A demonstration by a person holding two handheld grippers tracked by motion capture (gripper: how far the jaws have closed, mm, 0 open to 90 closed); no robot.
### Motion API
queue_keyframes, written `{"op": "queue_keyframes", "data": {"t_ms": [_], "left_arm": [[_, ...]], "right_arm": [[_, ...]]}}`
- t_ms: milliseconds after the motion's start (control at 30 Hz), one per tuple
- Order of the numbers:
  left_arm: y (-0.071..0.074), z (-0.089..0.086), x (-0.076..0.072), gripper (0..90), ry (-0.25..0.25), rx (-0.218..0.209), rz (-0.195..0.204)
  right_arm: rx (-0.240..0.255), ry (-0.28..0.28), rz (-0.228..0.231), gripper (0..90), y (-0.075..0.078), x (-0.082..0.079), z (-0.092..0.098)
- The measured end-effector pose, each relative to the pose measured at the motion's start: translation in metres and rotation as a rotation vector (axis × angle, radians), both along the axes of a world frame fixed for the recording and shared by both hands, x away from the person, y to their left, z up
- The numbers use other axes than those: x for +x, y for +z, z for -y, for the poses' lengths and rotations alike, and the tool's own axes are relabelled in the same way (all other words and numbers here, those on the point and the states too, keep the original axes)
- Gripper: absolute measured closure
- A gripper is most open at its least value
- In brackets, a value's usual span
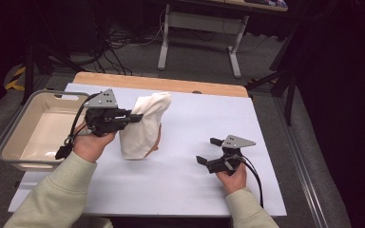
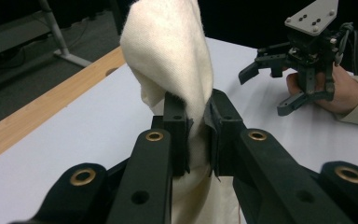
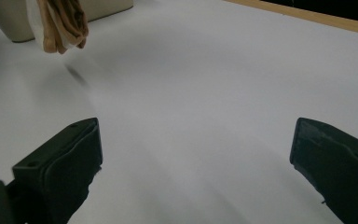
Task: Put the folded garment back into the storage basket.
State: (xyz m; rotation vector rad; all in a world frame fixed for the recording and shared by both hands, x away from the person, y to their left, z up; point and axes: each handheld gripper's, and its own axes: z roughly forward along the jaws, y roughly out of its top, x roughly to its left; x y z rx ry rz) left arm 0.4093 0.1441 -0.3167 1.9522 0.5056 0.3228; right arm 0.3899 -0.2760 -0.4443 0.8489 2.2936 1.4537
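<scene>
The white table [image 1: 180,185] spreads across the high view, with a strip of its wooden edge [image 1: 171,85] bare at the far side and a beige tub [image 1: 10,142] standing at its left end. The floor, cables and another desk's legs [image 1: 164,45] lie beyond; neither gripper view takes in those.

The cream cloth [image 1: 142,128] hangs above the left-centre of the table, just right of the tub. Its long axis runs up and down, the top leaning a little to the right in the high view. The left gripper view shows what the high view cannot: the cloth [image 2: 172,51] is pinched at a narrow waist between the two black pads, bulging above them and trailing below. So the left gripper [image 1: 135,116] is clamped on the cloth. The right gripper view catches only the cloth's lower end [image 3: 63,25], where tan folds show inside the cream; the rest is cut off by the frame's top edge. Whether that lower end touches the table is hard to make out.

The right gripper [image 1: 208,151] rests low over the table's right half, well apart from the cloth, jaws wide apart with nothing between them.
</scene>
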Motion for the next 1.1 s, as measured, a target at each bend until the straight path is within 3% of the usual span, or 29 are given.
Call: {"op": "queue_keyframes", "data": {"t_ms": [833,1100], "left_arm": [[0.034,-0.082,-0.009,80.5,0.18,0.062,0.043],[0.041,-0.105,-0.012,80.4,0.227,0.058,0.048]], "right_arm": [[0.005,0.028,-0.037,2.5,-0.003,0.003,-0.001],[0.005,0.024,-0.037,2.5,-0.003,0.002,0.0]]}}
